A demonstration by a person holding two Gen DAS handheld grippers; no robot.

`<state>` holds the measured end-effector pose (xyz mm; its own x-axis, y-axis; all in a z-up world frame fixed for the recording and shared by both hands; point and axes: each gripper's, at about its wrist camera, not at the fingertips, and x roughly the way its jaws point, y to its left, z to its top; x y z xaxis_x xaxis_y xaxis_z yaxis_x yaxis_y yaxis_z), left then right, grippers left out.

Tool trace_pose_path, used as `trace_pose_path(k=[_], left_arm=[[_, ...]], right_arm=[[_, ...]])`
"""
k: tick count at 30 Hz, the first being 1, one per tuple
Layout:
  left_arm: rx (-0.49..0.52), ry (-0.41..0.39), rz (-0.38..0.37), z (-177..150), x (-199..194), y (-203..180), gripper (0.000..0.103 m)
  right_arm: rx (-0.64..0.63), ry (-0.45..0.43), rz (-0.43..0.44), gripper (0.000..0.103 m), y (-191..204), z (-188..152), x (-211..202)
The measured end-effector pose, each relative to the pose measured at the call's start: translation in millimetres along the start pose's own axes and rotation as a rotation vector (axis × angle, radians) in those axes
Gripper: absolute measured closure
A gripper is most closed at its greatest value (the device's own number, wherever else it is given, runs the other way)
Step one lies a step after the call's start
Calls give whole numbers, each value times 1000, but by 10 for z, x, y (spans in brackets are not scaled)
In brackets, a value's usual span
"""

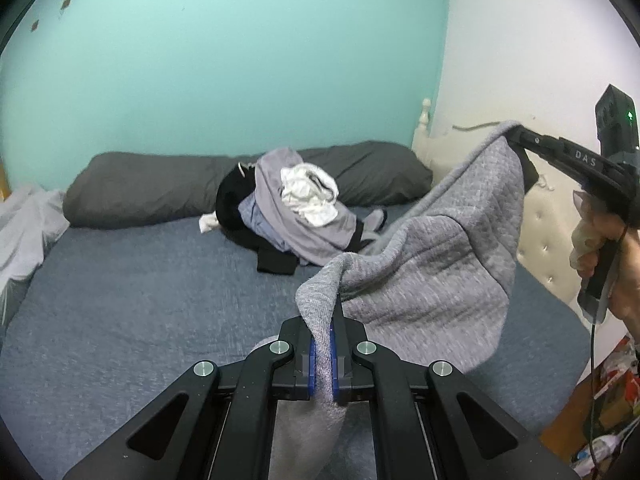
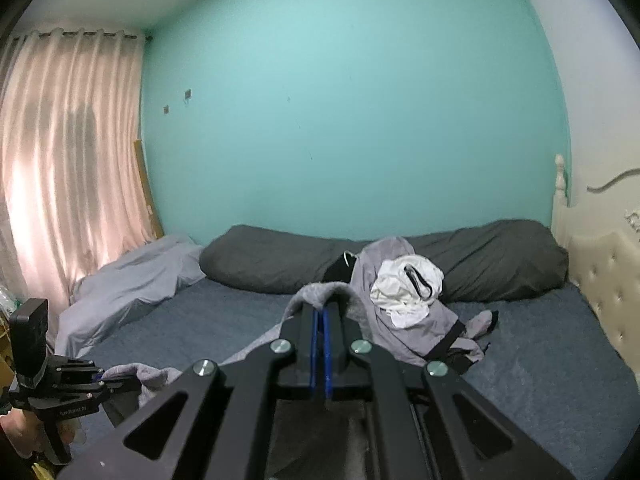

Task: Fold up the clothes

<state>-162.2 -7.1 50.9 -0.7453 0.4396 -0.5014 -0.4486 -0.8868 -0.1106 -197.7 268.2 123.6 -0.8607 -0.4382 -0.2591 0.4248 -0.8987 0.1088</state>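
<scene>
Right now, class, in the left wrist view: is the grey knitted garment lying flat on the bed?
No: the grey knitted garment hangs lifted between the left gripper and the right gripper, above the bed.

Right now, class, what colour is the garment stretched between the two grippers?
Heathered light grey knit. The garment shows best in the left wrist view.

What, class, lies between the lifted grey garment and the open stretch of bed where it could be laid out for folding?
Nothing visible. The grey garment hangs from both hand-held grippers, left and right, above bare blue bed cover. The clothes pile sits farther back, by the dark pillow.
</scene>
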Motion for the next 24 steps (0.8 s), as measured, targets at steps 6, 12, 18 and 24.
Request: trace_pose_path(k=[6,12,18,24], left_arm=[[-4,-30,-7,-19,-482,-144,99],[1,-57,-5,-51,-857,-264,99],[-31,-72,-15,-80,-1085,-258,99],[-29,-80,-17,-125,-1169,-314,99]], right_arm=[[-13,-14,3,101,180,114,-590],[-32,-17,6,101,310,133,-1040],[-55,-36,11,101,458,181,-1462],[-56,-31,17,101,496,156,-1658]])
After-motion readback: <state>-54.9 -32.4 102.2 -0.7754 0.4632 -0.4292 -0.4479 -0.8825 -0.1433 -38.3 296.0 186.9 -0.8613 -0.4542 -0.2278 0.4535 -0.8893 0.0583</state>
